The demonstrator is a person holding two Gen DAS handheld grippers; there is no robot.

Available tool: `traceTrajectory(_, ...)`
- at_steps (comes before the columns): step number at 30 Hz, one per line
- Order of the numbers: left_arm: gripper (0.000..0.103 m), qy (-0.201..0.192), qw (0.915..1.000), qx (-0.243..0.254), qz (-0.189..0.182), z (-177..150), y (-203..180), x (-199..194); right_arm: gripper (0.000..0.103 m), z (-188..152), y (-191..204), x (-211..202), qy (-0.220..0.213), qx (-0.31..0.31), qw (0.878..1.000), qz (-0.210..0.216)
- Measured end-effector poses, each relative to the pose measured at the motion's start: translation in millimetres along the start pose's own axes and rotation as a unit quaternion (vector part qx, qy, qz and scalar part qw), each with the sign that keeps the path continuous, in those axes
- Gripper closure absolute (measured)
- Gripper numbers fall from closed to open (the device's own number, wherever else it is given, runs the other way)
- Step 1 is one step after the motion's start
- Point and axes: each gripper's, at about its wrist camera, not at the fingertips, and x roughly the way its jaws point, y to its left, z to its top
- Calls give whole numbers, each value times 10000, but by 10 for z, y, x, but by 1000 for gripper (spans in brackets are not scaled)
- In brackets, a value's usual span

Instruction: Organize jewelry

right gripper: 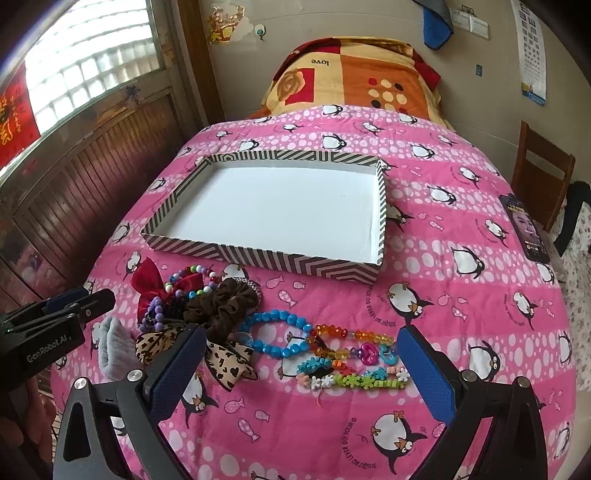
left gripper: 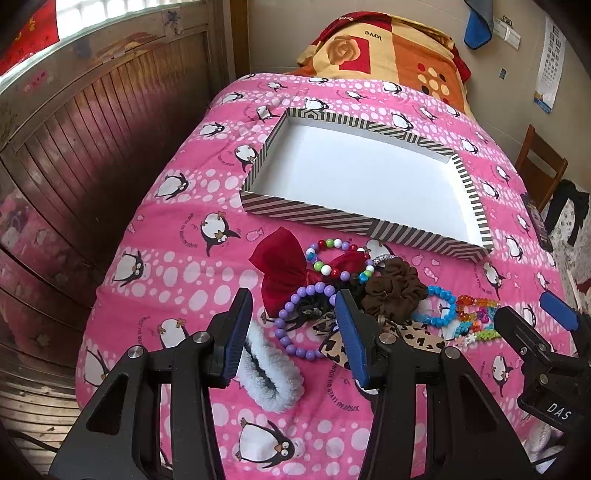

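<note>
Between left gripper (left gripper: 293, 334) fingers: purple bracelet (left gripper: 295, 325) | both grippers spread | right gripper (right gripper: 301, 365) over bead strands (right gripper: 351, 365)

Bedroom, daylit from one side.
Bed with pink penguin-print quilt (right gripper: 461, 229); orange patterned blanket (right gripper: 354, 79) folded at its head end. Dark wood panelling (left gripper: 92, 147) below a glass-block window (right gripper: 92, 62). Beige wall carries an eye chart (right gripper: 532, 48) and blue cloth (right gripper: 436, 27). Wooden chair (right gripper: 543, 173) beside the bed's edge.

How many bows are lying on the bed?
2: a red bow at the pile's left end, and a leopard-print bow nearer the grippers, beside the brown scrunchie. Others may be buried.
</note>
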Motion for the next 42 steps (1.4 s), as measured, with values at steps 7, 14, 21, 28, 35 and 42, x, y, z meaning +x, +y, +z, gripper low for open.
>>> traceTrajectory(7, 57, -4, 10000, 17, -1, -14, -8, -3, 0, -4, 8, 20, 31, -41, 10000, 15)
traceTrajectory(14, 57, -1, 10000, 9, 11, -5, -36, 2, 0, -3, -3, 17, -8, 28, 9999, 97)
traceTrajectory(21, 57, 32, 10000, -17, 0, -33, -64, 4, 0, 1, -5, 23, 3, -37, 9999, 94)
traceTrajectory(28, 57, 31, 10000, -15, 0, -33, -34, 8, 0, 10, -15, 13, 10, -42, 9999, 91)
traceTrajectory(35, 57, 83, 9999, -57, -33, -41, -14, 14, 0, 10, -31, 10, 26, -87, 9999, 66)
traceTrajectory(42, 57, 106, 9999, -69, -32, -33, -15, 16, 0, 6, -58, 29, 82, -89, 9999, 92)
